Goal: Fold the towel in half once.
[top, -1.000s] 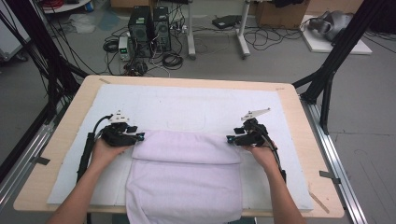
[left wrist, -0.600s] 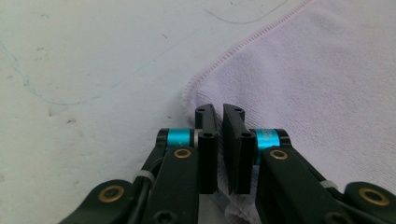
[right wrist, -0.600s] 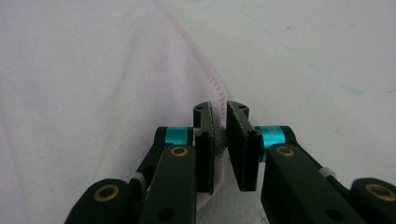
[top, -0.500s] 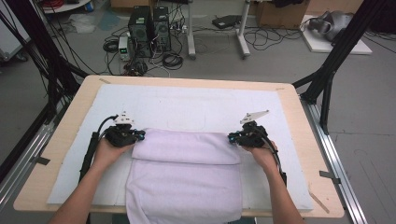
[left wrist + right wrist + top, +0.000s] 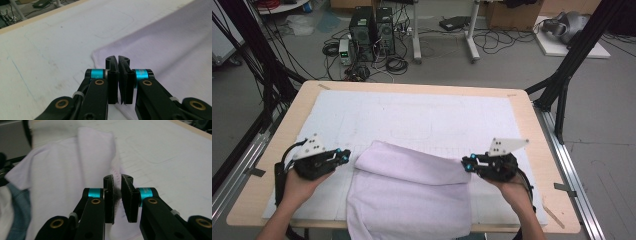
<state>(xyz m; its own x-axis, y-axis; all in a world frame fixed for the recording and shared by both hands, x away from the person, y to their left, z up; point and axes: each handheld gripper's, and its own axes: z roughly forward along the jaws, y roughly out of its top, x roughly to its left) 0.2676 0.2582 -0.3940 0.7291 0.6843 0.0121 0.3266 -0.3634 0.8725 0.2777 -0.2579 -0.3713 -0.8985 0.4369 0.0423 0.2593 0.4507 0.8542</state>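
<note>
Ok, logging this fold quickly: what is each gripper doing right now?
Left gripper: shut on the towel edge.
Right gripper: shut on the towel's hem.

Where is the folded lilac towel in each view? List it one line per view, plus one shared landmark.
High view: towel at bottom centre, between the left gripper and right gripper, hanging over the table's near edge.
Left gripper view: towel fills the right side, its corner at the jaws.
Right gripper view: towel at left and centre.
Shared landmark: the white mat beneath it.
</note>
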